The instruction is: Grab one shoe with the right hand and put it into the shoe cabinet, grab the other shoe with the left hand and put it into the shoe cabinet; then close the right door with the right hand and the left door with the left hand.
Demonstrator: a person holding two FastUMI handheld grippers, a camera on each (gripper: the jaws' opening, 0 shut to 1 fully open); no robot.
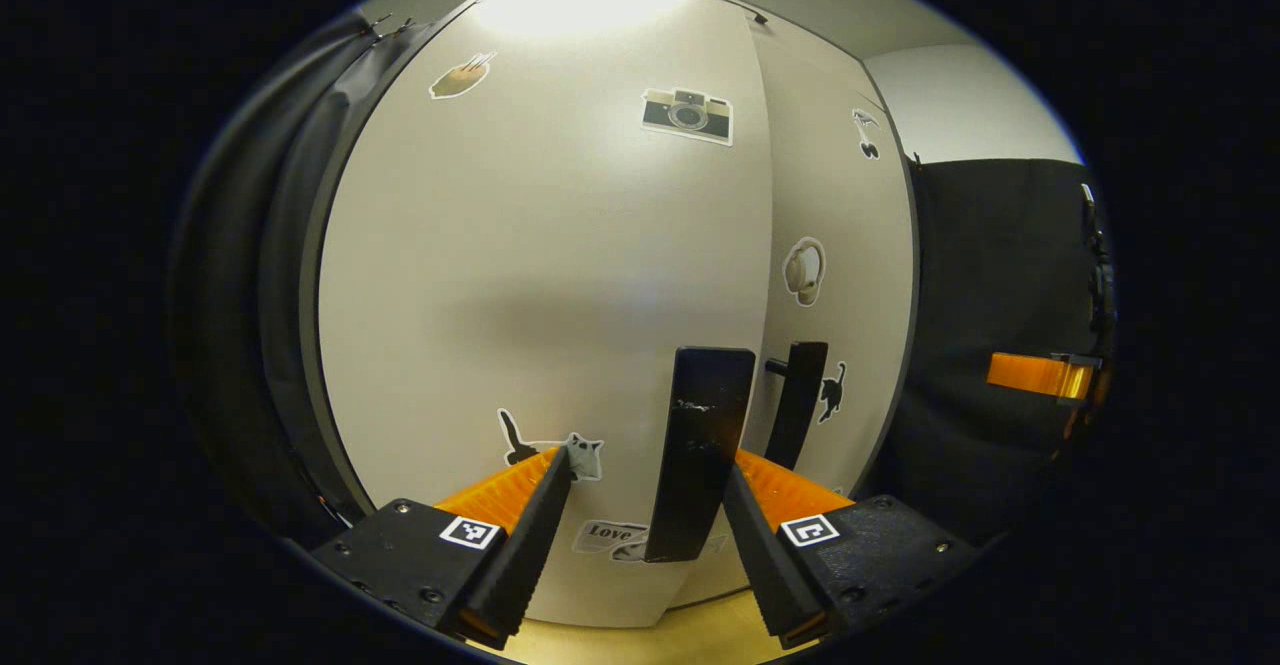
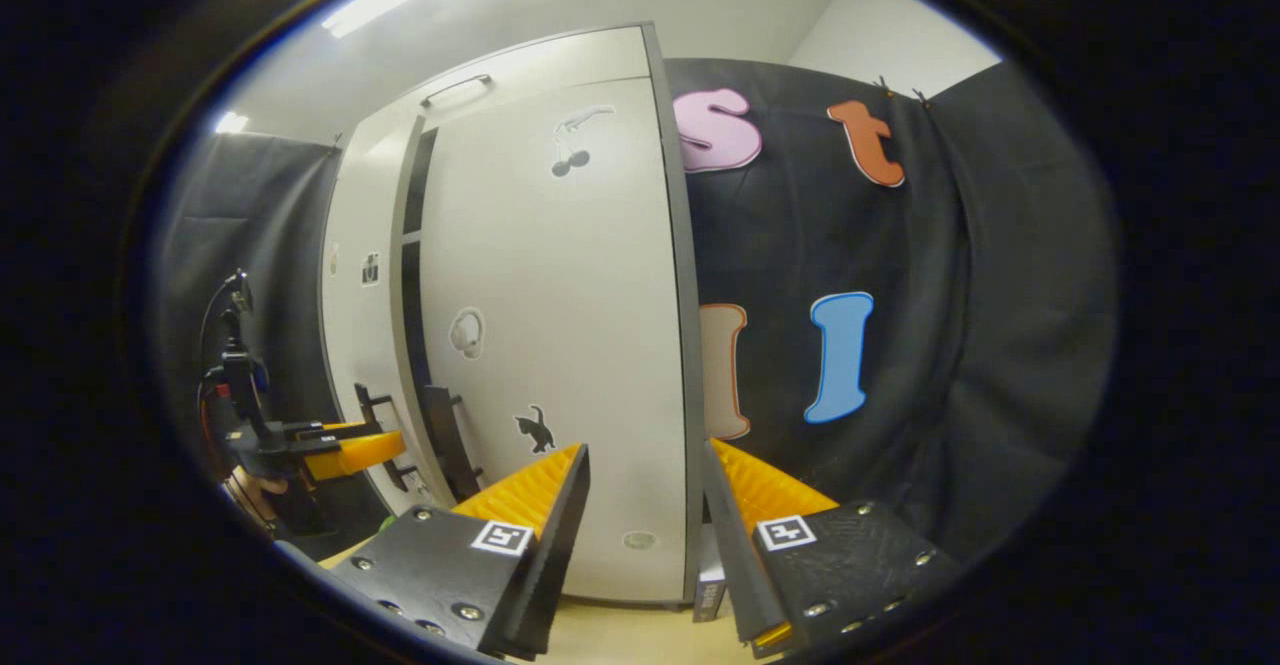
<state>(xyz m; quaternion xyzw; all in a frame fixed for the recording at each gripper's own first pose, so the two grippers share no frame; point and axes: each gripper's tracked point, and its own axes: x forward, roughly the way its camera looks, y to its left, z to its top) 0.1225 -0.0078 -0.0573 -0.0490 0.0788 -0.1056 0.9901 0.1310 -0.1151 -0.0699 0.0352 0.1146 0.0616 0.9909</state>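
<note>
Shoes not visible – presumably inside cabinet point(image 2: 560, 345); right door point(image 2: 560, 365) looks closed, left door point(image 1: 540, 275) near shut with a thin gap, left gripper point(image 1: 645, 505) fingers spread astride its handle point(image 1: 700, 445), right gripper point(image 2: 645, 505) spread, empty – left door remains.

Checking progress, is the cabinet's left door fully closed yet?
Not quite: the right gripper view shows a dark gap between the left door and right door.
</note>
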